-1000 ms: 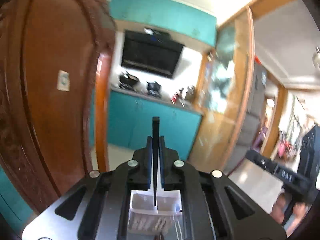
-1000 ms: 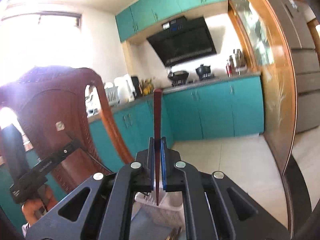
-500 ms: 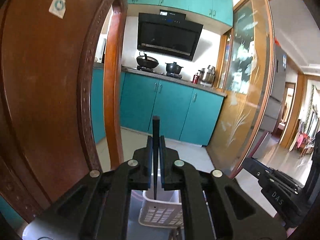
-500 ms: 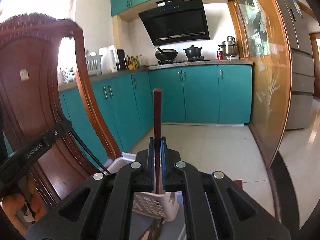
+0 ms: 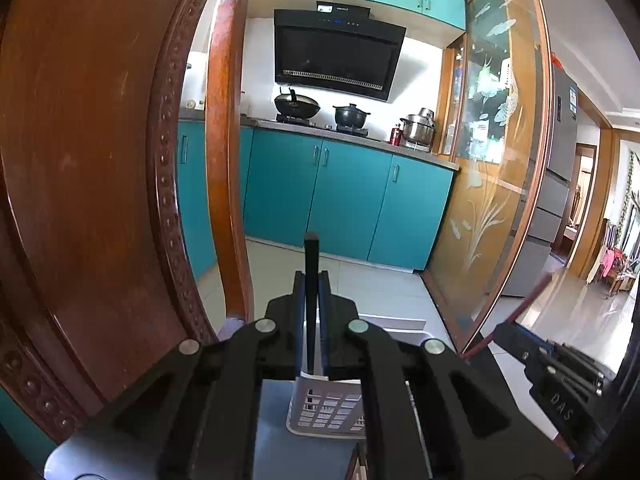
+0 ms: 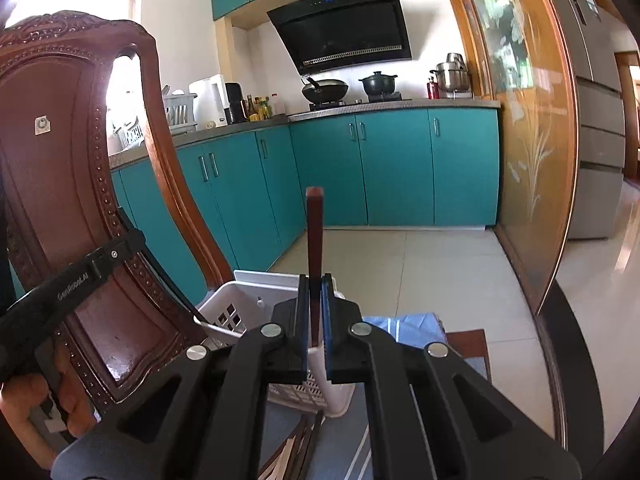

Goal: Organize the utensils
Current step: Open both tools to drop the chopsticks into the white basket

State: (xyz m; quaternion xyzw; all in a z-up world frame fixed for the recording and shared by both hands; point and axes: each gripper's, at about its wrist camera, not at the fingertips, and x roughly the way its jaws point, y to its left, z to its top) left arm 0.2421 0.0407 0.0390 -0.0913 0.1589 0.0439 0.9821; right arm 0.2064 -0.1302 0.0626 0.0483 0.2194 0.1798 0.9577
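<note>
My left gripper (image 5: 311,280) is shut on a black chopstick (image 5: 311,264) that stands upright between its jaws. My right gripper (image 6: 315,284) is shut on a reddish-brown chopstick (image 6: 314,236), also upright. Both are held over a white slotted utensil basket (image 5: 328,412) that also shows in the right wrist view (image 6: 240,304). In the right wrist view the left gripper (image 6: 80,276) is at the left, its black chopstick (image 6: 172,284) slanting down into the basket. In the left wrist view the right gripper (image 5: 560,372) is at the right with its chopstick (image 5: 508,320).
A carved wooden chair back (image 5: 100,160) stands close on the left, also in the right wrist view (image 6: 68,184). More chopsticks (image 6: 296,452) lie on the blue-grey table mat (image 6: 344,440) before the basket. A blue cloth (image 6: 404,326) lies behind. Teal kitchen cabinets (image 6: 392,168) are beyond.
Both grippers have tilted downward and lowered toward the basket. The basket shows larger in both views. Each chopstick stays clamped.
</note>
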